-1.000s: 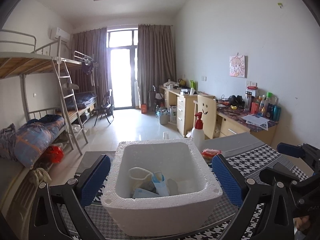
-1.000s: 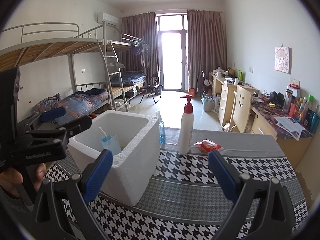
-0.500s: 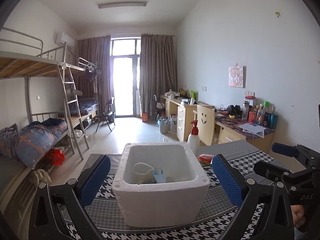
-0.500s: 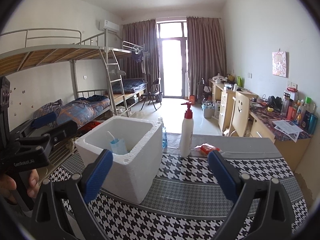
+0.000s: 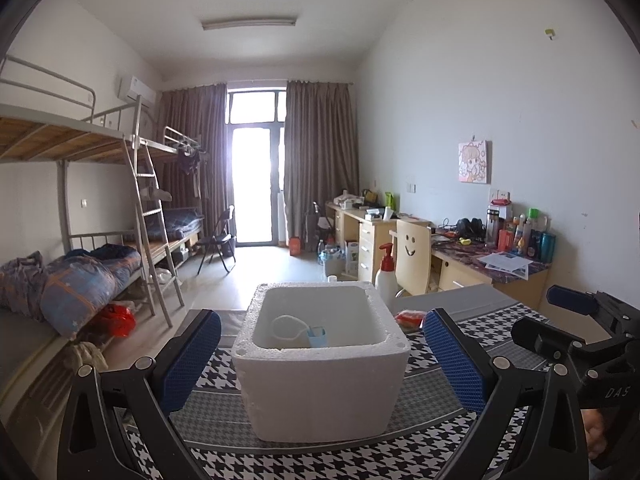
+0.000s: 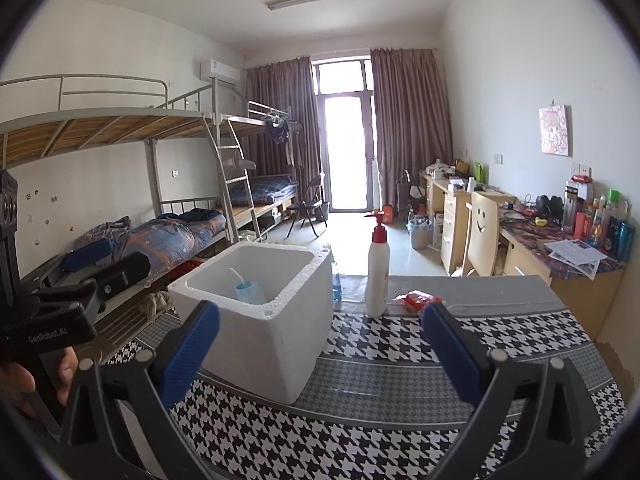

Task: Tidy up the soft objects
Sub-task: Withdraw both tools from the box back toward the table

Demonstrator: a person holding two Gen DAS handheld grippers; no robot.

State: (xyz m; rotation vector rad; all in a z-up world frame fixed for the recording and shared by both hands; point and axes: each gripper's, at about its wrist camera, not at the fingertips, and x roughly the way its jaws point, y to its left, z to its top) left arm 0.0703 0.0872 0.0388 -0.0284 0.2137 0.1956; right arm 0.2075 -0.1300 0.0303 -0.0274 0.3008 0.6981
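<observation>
Mask [image 5: 316, 337] lies inside box [image 5: 320, 392], beyond left hand-held gripper [image 5: 322, 360].

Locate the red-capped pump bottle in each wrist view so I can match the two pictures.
Left wrist: the pump bottle stands right of centre, partly hidden behind the foam box's far right corner.
Right wrist: the pump bottle stands in full view at centre, to the right of the foam box.
Shared landmark: the smiley-face chair, behind and right of the bottle in both.
</observation>
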